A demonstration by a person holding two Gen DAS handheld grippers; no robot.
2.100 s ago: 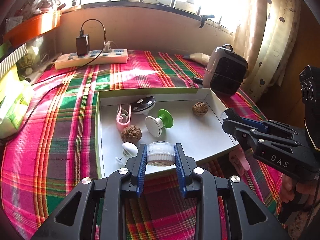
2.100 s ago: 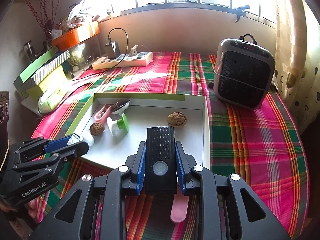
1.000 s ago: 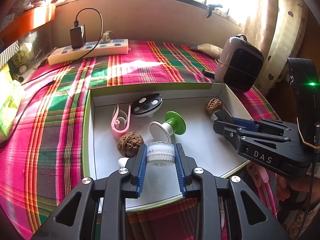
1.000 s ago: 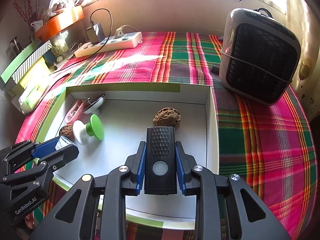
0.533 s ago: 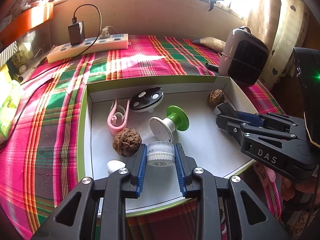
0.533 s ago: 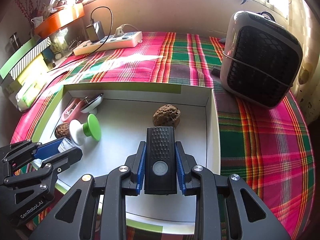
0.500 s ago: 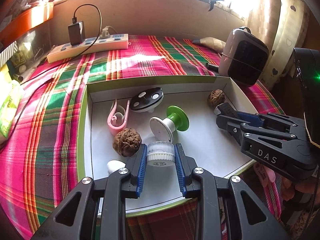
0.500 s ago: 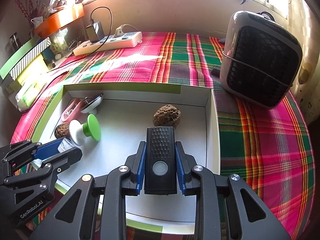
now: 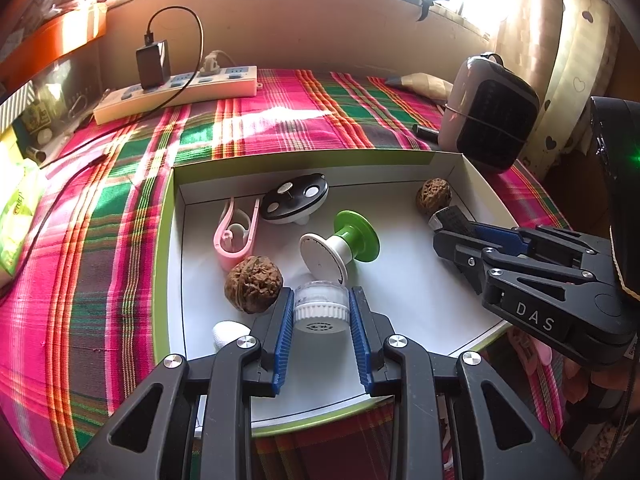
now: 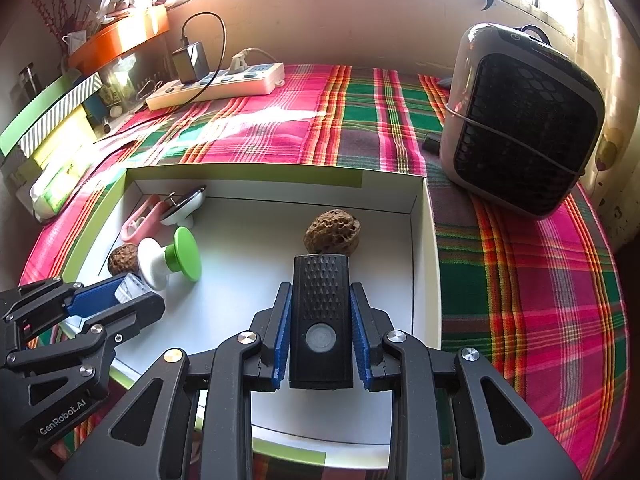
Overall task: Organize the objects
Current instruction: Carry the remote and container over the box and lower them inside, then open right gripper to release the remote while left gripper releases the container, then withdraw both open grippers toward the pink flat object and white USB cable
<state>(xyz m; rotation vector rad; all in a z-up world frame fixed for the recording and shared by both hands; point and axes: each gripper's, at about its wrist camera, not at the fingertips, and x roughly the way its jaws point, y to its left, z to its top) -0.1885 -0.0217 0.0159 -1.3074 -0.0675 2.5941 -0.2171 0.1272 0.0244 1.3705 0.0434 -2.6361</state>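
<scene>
My left gripper [image 9: 320, 308] is shut on a small white round jar [image 9: 320, 307] and holds it over the near left part of a shallow white box with a green rim [image 9: 400, 284]. My right gripper [image 10: 320, 316] is shut on a black ridged device with a round button [image 10: 321, 316], over the box's near right part [image 10: 256, 264]. In the box lie a walnut [image 9: 253, 284], a second walnut [image 9: 433, 196], a green-and-white spool [image 9: 340, 246], a pink clip [image 9: 236, 232], a black-and-white disc [image 9: 294, 198] and a small white piece [image 9: 226, 332].
The box sits on a pink and green plaid cloth [image 10: 520, 264]. A small heater [image 10: 520, 136] stands to the right of the box. A white power strip with a charger [image 9: 176, 92] lies at the back. Boxes and packets [image 10: 52, 136] crowd the left edge.
Over the earlier frames both grippers came forward from the box's near edge to over its floor, carrying the jar and the black device. In the last half second nothing visibly moved.
</scene>
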